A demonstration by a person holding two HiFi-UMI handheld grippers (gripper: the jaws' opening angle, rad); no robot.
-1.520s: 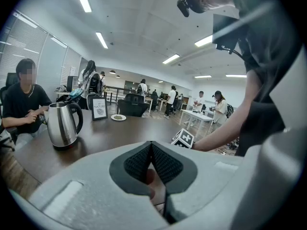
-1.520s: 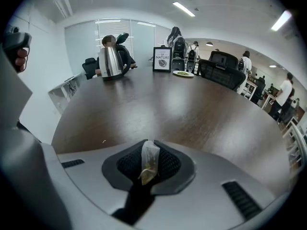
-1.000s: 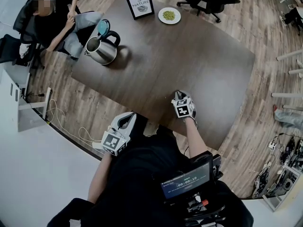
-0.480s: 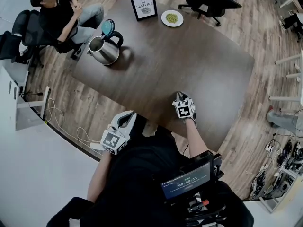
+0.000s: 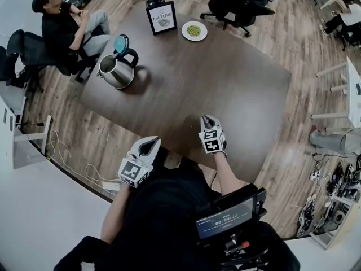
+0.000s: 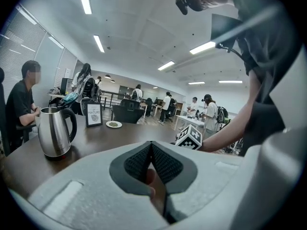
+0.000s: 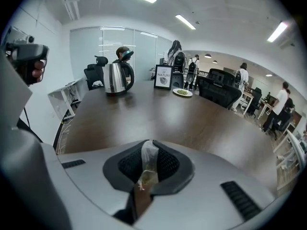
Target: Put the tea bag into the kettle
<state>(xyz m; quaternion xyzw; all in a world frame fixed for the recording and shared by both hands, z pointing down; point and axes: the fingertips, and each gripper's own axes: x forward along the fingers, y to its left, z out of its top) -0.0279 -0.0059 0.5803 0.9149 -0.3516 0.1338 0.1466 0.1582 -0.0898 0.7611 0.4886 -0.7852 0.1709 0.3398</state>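
Observation:
The steel kettle (image 5: 115, 70) stands near the far left corner of the dark table (image 5: 225, 78), its teal lid (image 5: 121, 43) flipped open. My right gripper (image 5: 206, 121) hovers over the table's near edge, shut on a small translucent tea bag (image 7: 147, 166) that sticks up between its pads. From there the kettle (image 7: 116, 78) is far ahead to the left. My left gripper (image 5: 148, 145) hangs off the table's near edge, shut with nothing in it (image 6: 151, 146); the kettle (image 6: 55, 131) is at its far left.
A framed sign (image 5: 162, 17) and a white plate of green bits (image 5: 193, 31) sit at the table's far end. A seated person (image 5: 62, 27) is close behind the kettle. Black office chairs (image 5: 237, 1) stand beyond the table. Cables (image 5: 67, 151) lie on the floor at left.
My right gripper has risen a little off the table edge with the tea bag still pinched. The left gripper has stayed where it was. The head view has shifted slightly.

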